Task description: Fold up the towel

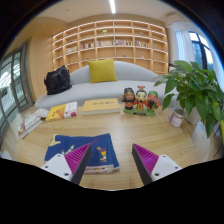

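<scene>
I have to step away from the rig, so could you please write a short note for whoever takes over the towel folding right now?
Gripper: open, holding nothing, raised above the wooden table.
Towel: the blue towel lies flat on the table just ahead of the left finger, partly behind its tip. I cannot tell whether it has already been folded once.
Also on the table: two dolls at the far side, a potted plant beyond the right finger, and books near the sofa.
Done: no grasp yet.
Left: probably lower onto a towel edge, close on it, and fold it over.
</scene>
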`<action>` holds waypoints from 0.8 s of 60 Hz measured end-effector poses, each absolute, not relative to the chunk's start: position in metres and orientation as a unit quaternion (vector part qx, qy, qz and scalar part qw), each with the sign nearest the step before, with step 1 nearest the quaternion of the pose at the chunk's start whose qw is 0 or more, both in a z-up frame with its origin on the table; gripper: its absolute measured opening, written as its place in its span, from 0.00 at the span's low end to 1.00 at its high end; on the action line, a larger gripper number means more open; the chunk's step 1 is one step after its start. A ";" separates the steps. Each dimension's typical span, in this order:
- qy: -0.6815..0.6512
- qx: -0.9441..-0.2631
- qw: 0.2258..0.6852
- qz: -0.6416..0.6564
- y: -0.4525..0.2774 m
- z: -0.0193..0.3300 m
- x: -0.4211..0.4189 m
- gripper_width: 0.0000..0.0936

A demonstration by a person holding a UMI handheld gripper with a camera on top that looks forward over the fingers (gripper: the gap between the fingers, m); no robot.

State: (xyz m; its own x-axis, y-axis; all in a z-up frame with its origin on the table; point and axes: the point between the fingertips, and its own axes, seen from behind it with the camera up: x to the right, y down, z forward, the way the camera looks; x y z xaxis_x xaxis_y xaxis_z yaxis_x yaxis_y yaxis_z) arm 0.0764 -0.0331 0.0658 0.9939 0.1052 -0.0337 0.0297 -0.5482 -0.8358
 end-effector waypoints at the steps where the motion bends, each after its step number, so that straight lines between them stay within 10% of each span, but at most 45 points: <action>1: -0.041 -0.878 0.475 0.038 -0.038 0.070 0.078 0.91; 26: -0.099 -0.860 0.500 0.029 -0.196 0.175 0.061 0.91; 48: -0.105 -0.857 0.504 0.027 -0.262 0.197 0.071 0.91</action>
State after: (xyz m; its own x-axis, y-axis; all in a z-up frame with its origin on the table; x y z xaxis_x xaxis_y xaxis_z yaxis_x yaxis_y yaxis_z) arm 0.0713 -0.2619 0.1972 0.9765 0.2074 0.0588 0.1522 -0.4700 -0.8694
